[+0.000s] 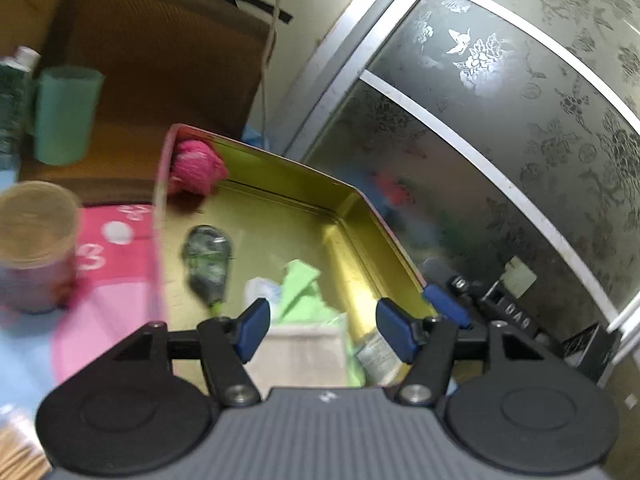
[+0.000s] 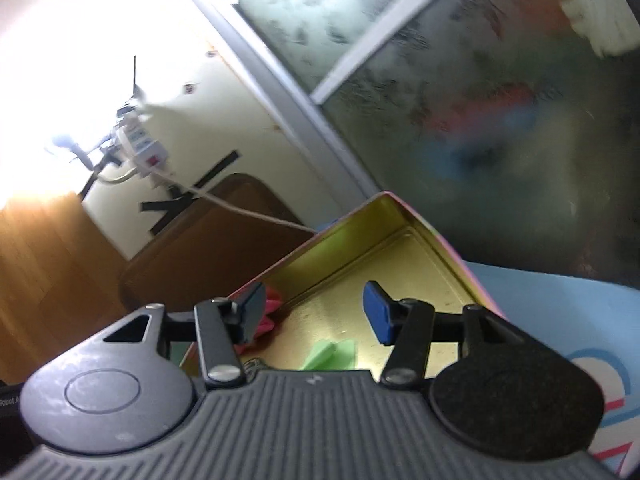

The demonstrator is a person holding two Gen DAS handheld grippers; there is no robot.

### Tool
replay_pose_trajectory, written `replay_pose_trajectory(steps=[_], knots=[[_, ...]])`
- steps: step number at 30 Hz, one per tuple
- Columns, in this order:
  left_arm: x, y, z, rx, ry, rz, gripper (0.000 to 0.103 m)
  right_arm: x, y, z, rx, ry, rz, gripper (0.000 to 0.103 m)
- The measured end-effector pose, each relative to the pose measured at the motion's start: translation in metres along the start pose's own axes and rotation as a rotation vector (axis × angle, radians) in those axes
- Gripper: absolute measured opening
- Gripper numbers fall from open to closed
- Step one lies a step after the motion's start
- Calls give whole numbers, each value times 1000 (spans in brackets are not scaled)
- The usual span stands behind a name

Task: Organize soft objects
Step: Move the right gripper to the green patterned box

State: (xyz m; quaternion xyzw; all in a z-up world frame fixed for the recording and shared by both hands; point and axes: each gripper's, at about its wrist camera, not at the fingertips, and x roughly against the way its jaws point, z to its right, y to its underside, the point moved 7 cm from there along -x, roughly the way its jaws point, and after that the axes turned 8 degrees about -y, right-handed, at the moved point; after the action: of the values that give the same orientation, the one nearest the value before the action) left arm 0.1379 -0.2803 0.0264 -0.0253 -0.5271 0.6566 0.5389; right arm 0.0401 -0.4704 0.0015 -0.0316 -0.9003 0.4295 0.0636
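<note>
A gold-lined tin box [image 1: 352,200] with a pink outside holds a pink woolly ball [image 1: 196,166] in its far corner, a dark green mesh scrubber [image 1: 206,260], a light green cloth [image 1: 302,290] and a beige cloth [image 1: 300,354] nearest me. My left gripper [image 1: 324,326] is open just above the beige and green cloths. In the right wrist view the same tin box [image 2: 400,216] shows with the green cloth [image 2: 332,354] and something pink [image 2: 266,318]. My right gripper [image 2: 316,312] is open over the box's near end.
A clear plastic cup [image 1: 36,240] stands left of the box on a pink and blue mat [image 1: 116,256]. A green roll [image 1: 66,114] and a brown chair [image 1: 160,48] are behind. A patterned glass door [image 1: 500,120] is on the right.
</note>
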Motion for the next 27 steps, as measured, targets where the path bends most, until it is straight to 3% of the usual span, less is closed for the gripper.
replay_pose_trajectory(steps=[4,8,15,18,21,24,27], knots=[[50,17,-25,-56,-90,77,65,-2,18,-49,159,-95,-37,57],[110,44,-71,-78,-234,150,66,-11,58,-113,323,-258,-160,57],[222,97,-186,72,-590,246,66,-49,152,-225,441,-512,-493,57],[256,111,-227,122,-775,262,66,-65,198,-284,548,-614,-582,57],[273,122,-260,179,-928,248,66,-84,239,-336,654,-661,-637,56],[275,128,-275,225,-956,234,66,-100,273,-372,744,-660,-656,56],[273,126,-277,208,-962,225,66,-125,300,-389,801,-595,-686,52]])
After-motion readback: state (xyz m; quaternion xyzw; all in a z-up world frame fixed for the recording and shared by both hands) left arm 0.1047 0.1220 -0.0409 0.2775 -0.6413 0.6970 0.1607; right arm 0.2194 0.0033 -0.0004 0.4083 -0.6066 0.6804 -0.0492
